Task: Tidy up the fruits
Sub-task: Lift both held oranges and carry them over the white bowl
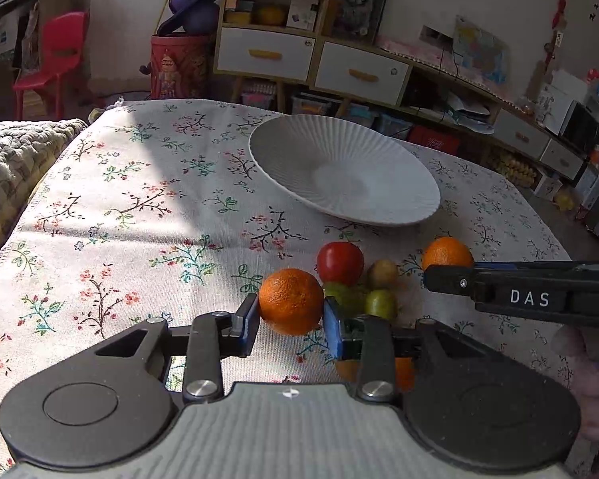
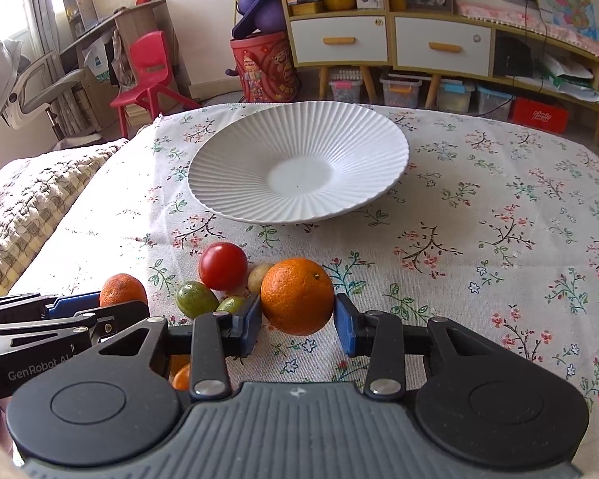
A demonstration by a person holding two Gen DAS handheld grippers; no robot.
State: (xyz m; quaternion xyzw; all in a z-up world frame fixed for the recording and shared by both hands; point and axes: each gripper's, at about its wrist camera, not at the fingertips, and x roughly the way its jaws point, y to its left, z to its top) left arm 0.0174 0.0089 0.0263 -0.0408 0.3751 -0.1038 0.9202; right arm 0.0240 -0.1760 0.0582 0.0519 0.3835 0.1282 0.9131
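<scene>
Both claws (image 1: 290,321) (image 2: 297,321) clamped, angled downward

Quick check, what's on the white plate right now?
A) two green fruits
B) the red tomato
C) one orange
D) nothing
D: the white plate shows only its bare ribbed surface, while the red tomato, the green fruits and both oranges are off it on the flowered tablecloth side, each orange sitting between a gripper's blue pads.

the left tongs (image 1: 290,321) clamp an orange (image 1: 290,306) over the flowered cloth on the desk (image 1: 139,207). behind it lie a tomato (image 1: 340,262), some small green fruits (image 1: 380,303), possibly plums, another orange (image 1: 447,253) and a white plate (image 1: 341,169).
</scene>
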